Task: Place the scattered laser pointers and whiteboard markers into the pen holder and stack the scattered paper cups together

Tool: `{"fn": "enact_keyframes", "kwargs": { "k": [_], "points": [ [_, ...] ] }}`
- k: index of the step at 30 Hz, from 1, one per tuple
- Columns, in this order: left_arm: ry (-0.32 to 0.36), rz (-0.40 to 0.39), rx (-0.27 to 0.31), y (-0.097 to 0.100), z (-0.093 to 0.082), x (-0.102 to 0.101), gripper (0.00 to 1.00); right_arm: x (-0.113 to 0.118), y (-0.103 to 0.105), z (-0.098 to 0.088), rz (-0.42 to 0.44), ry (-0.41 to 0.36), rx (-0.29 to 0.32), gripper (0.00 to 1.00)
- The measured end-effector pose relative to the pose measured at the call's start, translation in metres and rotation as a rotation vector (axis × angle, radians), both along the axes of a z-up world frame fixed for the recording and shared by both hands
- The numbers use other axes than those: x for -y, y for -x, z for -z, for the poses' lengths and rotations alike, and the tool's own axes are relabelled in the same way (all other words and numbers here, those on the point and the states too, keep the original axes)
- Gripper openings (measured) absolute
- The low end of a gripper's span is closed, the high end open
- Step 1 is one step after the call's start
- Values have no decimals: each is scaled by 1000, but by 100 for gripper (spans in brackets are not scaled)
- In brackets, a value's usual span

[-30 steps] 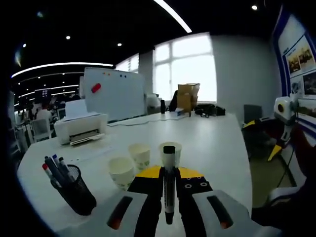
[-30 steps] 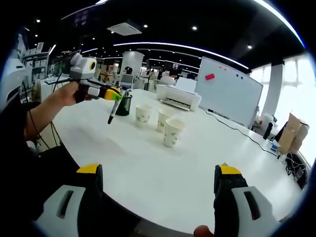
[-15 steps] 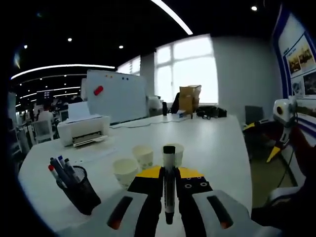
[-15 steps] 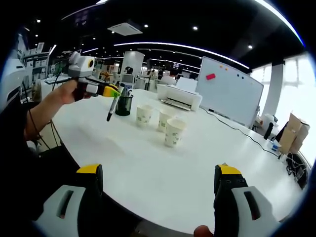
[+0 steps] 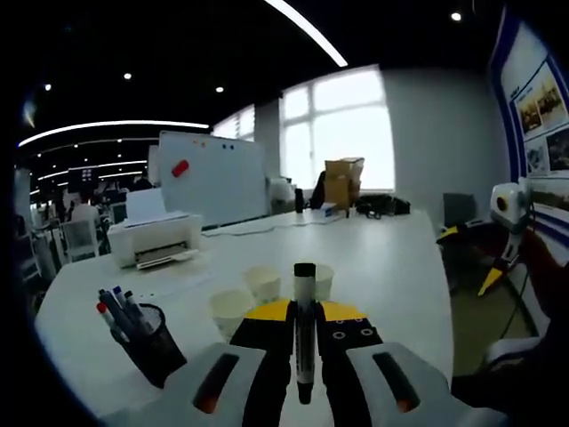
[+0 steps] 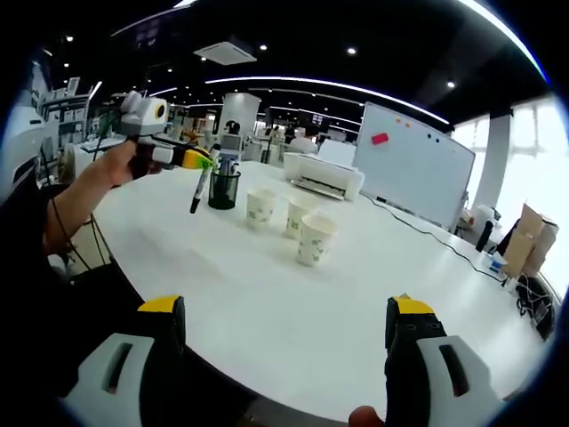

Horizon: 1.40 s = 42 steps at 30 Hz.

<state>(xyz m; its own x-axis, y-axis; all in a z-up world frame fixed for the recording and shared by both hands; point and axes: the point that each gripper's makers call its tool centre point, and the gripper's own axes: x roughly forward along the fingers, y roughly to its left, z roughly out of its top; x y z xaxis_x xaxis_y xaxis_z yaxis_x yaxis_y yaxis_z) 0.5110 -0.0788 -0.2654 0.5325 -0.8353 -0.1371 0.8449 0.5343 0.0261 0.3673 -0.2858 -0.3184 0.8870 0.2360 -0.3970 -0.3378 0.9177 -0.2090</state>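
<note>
My left gripper is shut on a black whiteboard marker that runs along its jaws, held above the white table. The black mesh pen holder with several markers stands low on the left, and three paper cups stand apart just beyond the jaw tips. In the right gripper view, the left gripper hangs the marker tip down, to the left of the pen holder. The cups stand mid-table. My right gripper is open, low over the near table edge.
A white printer and a whiteboard with a red eraser stand at the table's far side; cardboard boxes are by the window. A person's forearm holds the left gripper. A cable crosses the table.
The left gripper with the marker has risen a little and drawn slightly away from the pen holder; in its view the holder and cups shifted right and lower. The right gripper stayed still.
</note>
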Motion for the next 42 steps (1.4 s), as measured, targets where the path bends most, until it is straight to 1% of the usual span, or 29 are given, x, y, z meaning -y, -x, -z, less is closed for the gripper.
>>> {"fn": "enact_keyframes", "kwargs": {
  "k": [18, 25, 42],
  "points": [
    [4, -10, 23, 2, -11, -5, 14, 0, 1, -2, -1, 0, 5, 88],
    [9, -14, 14, 2, -10, -8, 14, -1, 0, -2, -4, 3, 3, 88],
    [3, -22, 33, 2, -16, -15, 14, -1, -1, -3, -5, 6, 5, 88]
  ]
}}
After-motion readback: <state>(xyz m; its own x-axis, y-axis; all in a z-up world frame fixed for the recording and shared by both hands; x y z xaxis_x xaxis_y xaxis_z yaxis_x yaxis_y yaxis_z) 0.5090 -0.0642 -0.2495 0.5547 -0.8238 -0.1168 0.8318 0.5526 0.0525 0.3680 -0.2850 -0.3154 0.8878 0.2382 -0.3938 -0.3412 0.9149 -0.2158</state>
